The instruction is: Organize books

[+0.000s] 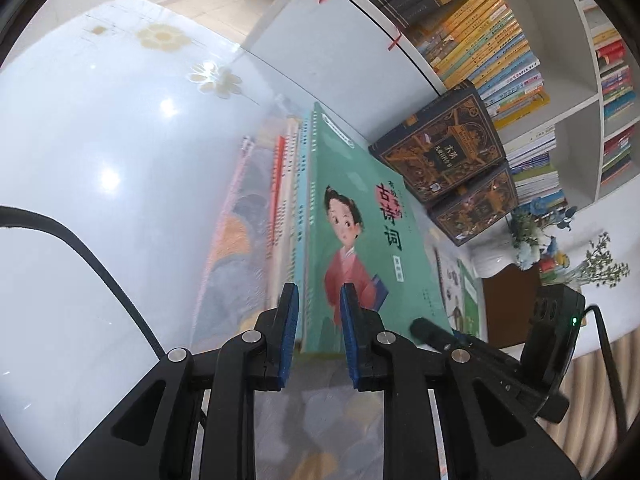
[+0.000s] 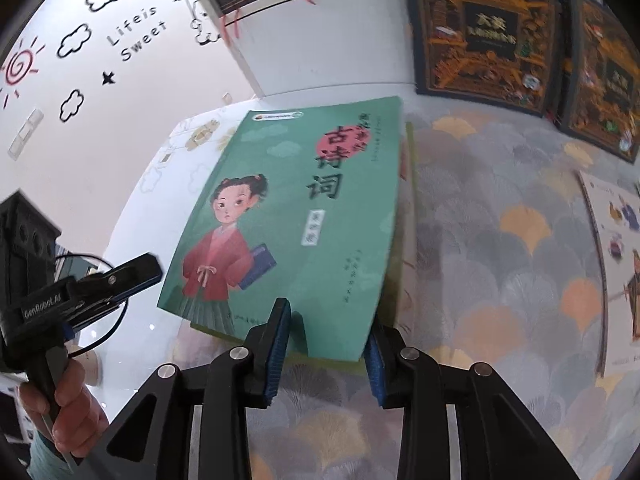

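Now: green poetry book at both claws

Green poetry book (image 2: 296, 216) tops the stack on the desk (image 1: 100, 200), long axis running away. Right claw (image 2: 326, 334) open, straddling its near edge; left claw (image 1: 319, 320) slightly open, empty, at spine corner.

Both claws angle downward with jaws slightly parted: the left claw (image 1: 319, 300) narrower, the right claw (image 2: 328, 320) wider. A hand (image 2: 66, 408) grips the left handle.

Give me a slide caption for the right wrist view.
Right gripper open around the near edge of a green illustrated poetry book on a fan-patterned mat.
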The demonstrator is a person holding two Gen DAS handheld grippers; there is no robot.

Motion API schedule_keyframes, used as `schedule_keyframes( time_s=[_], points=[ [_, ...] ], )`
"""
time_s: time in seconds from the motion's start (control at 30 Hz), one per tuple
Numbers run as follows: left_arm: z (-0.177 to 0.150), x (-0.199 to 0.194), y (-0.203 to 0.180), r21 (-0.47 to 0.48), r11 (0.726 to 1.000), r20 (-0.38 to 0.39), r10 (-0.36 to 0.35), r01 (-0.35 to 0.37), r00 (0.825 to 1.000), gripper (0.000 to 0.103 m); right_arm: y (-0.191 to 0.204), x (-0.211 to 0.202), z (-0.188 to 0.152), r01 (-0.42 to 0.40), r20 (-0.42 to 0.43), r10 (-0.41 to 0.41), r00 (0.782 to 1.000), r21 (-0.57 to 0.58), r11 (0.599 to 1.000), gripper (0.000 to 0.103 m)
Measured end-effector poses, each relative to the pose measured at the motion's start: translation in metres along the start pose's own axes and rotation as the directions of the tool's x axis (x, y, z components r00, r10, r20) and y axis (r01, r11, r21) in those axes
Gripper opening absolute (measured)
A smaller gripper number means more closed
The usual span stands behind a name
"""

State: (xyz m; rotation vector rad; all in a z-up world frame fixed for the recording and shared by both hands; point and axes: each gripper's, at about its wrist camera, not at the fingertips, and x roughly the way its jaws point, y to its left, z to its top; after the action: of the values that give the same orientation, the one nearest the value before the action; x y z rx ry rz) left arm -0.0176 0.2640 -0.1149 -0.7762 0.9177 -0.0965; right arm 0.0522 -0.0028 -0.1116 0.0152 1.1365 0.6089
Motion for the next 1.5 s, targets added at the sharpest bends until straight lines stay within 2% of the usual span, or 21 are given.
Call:
schedule_keyframes(
  time_s=[0.23,0.3,0.37,0.4,0.63,0.7,0.77,0.8,0.87,1.03,1.3,1.37,1.43,1.5],
  points=[
    [-0.035,-0.017,-0.013,0.008,1.0,-0.024,0.027,-0.027,0.999,0.021,-0.037,-0.027,-0.041,-0.02,-0.015,0.021,1.0,0.121,0.993,0.037],
    [-0.047,-0.018,-0.021,0.019,1.0,-0.037,0.024,-0.024,0.999,0.021,-0.052,-0.034,-0.061,-0.02,-0.028,0.025,0.999,0.168,0.986,0.039],
    [-0.058,-0.018,-0.029,0.026,1.0,-0.054,0.016,-0.015,0.998,0.028,-0.068,-0.04,-0.086,-0.006,-0.045,0.016,0.999,0.219,0.976,0.045],
    [-0.064,-0.018,-0.034,0.03,0.999,-0.063,0.013,-0.011,0.998,0.028,-0.078,-0.044,-0.101,0.003,-0.054,0.011,0.998,0.247,0.969,0.047],
    [-0.104,-0.003,-0.077,0.109,0.994,-0.142,0.032,-0.016,0.989,0.028,-0.135,-0.065,-0.168,0.044,-0.09,-0.011,0.996,0.378,0.925,0.047],
    [-0.117,0.005,-0.092,0.13,0.991,-0.171,0.042,-0.019,0.984,0.037,-0.15,-0.071,-0.178,0.04,-0.086,-0.005,0.996,0.412,0.91,0.047],
    [-0.129,0.013,-0.111,0.161,0.987,-0.194,0.06,-0.028,0.979,0.07,-0.165,-0.081,-0.183,0.031,-0.073,0.001,0.997,0.443,0.896,0.051],
    [-0.132,0.016,-0.12,0.187,0.982,-0.188,0.075,-0.039,0.979,0.073,-0.171,-0.086,-0.184,0.034,-0.068,-0.004,0.998,0.449,0.893,0.052],
    [-0.141,0.024,-0.146,0.257,0.964,-0.184,0.109,-0.059,0.977,0.074,-0.184,-0.097,-0.185,0.033,-0.051,-0.011,0.999,0.447,0.894,0.054],
    [-0.164,0.048,-0.198,0.308,0.95,-0.215,0.113,-0.042,0.97,0.074,-0.219,-0.124,-0.189,0.046,-0.029,-0.037,0.999,0.444,0.895,0.054],
    [-0.198,0.089,-0.27,0.432,0.898,-0.221,0.193,-0.082,0.956,0.074,-0.311,-0.158,-0.21,0.048,-0.025,-0.041,0.999,0.554,0.831,0.054],
    [-0.206,0.101,-0.289,0.48,0.869,-0.205,0.241,-0.117,0.949,0.074,-0.334,-0.165,-0.214,0.054,-0.025,-0.049,0.998,0.573,0.817,0.054],
    [-0.211,0.11,-0.305,0.507,0.852,-0.194,0.26,-0.13,0.946,0.074,-0.354,-0.172,-0.215,0.059,-0.023,-0.056,0.998,0.587,0.807,0.054],
    [-0.213,0.123,-0.319,0.509,0.852,-0.208,0.255,-0.118,0.944,0.074,-0.372,-0.177,-0.214,0.06,-0.021,-0.059,0.998,0.591,0.805,0.054]
  ],
)
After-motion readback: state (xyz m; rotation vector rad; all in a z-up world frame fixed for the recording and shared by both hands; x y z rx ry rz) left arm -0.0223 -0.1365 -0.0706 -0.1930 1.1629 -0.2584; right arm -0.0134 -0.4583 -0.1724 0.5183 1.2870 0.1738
